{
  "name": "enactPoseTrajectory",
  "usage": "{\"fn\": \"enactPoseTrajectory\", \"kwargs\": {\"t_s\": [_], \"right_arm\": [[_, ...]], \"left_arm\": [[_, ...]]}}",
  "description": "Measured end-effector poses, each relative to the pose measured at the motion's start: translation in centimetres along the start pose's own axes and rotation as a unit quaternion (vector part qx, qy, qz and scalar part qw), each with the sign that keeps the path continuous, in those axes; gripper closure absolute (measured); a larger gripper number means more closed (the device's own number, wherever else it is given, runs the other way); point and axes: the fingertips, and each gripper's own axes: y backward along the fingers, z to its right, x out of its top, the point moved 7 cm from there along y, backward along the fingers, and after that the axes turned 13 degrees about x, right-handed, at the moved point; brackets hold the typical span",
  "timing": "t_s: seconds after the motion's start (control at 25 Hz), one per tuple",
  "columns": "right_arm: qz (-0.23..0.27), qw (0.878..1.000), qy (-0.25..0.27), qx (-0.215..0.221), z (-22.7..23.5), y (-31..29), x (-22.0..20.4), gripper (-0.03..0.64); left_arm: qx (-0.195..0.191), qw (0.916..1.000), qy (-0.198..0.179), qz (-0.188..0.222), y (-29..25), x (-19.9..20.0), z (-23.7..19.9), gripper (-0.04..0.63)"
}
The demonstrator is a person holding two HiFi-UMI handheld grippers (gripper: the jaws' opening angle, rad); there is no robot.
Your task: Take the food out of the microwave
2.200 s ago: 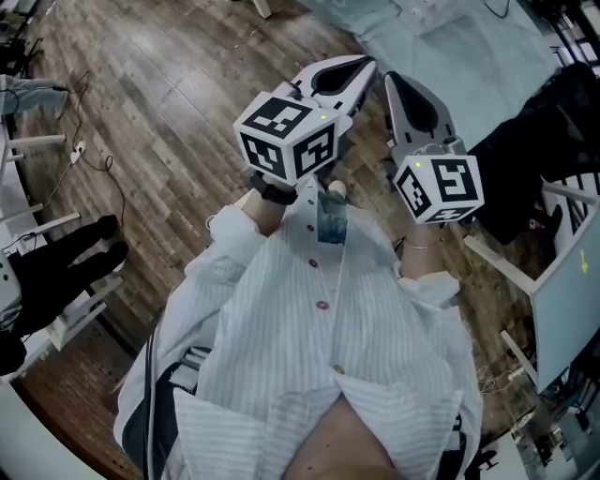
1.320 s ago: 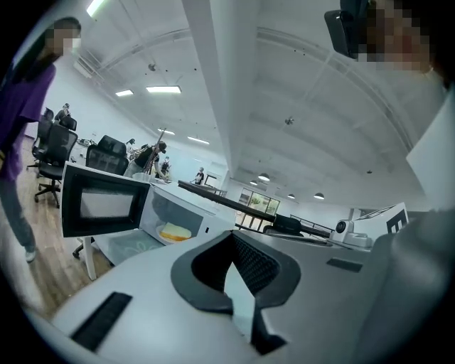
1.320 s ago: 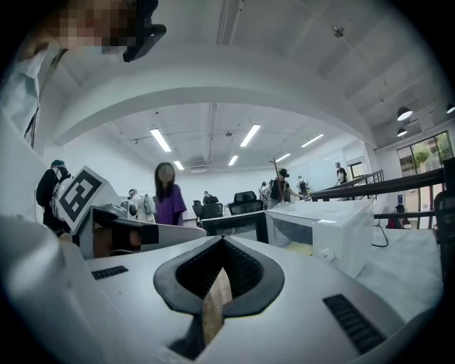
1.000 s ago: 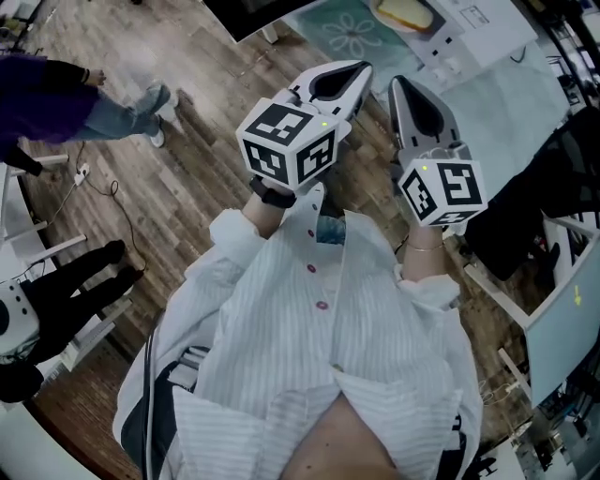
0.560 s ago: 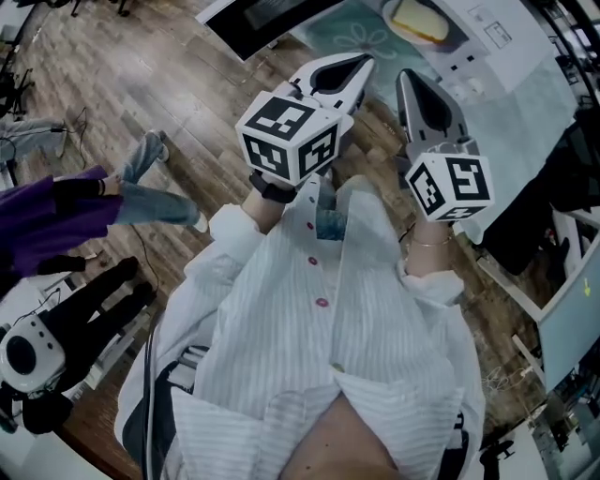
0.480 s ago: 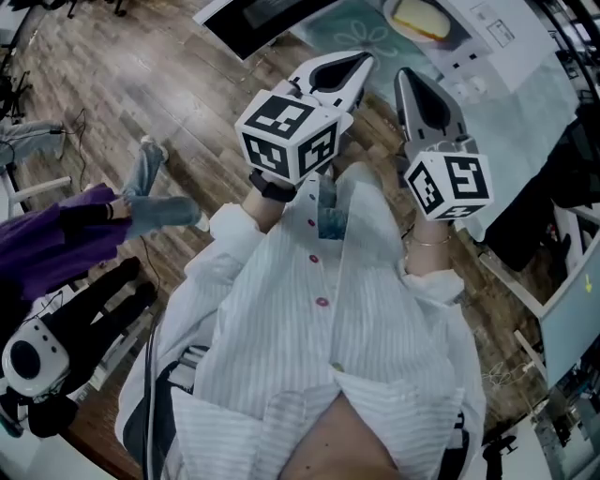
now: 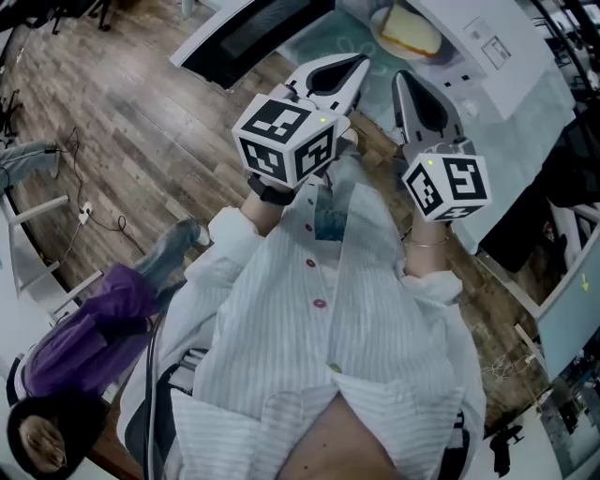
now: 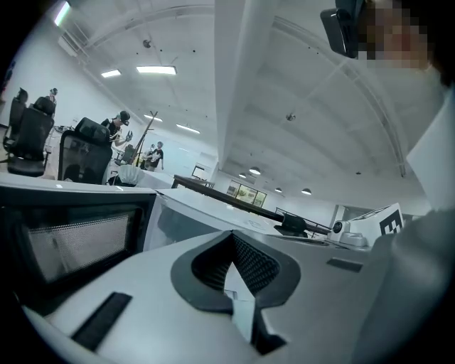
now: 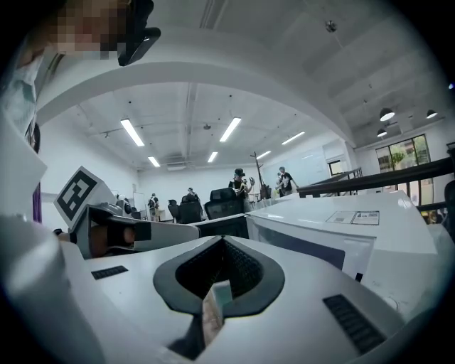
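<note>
Food point(image 7: 413, 36) on plate point(image 7: 379, 22) inside open microwave point(image 7: 492, 47).
Left gripper point(image 7: 362, 63) and right gripper point(image 7: 398, 79) closed on nothing, side by side, near microwave, clear of food.

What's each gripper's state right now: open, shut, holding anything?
Left gripper: shut, nothing between its jaws.
Right gripper: shut, nothing between its jaws.
</note>
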Motion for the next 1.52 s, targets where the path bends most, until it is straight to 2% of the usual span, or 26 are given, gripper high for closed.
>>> {"fn": "enactPoseTrajectory", "kwargs": {"t_s": [0.52,0.88,1.2,1.52], "right_arm": [[0.000,1.000,0.003,-0.012,8.9,-2.9,3.8,0.586],[-0.004,0.999,-0.010,-0.031,10.1,-3.8,4.1,0.586],[0.011,0.994,-0.029,-0.103,9.2,-4.5,3.9,0.586],[0.028,0.982,-0.051,-0.181,6.4,-5.1,2.7,0.586]], "left_arm": [[-0.020,0.9998,-0.002,0.001,-10.2,4.2,0.0,0.588],[-0.046,0.9988,-0.001,-0.016,-12.3,4.9,-0.4,0.588],[-0.113,0.9925,-0.019,-0.042,-13.3,5.8,-1.6,0.588],[-0.178,0.9808,-0.032,-0.074,-12.6,5.7,-3.1,0.588]]}}
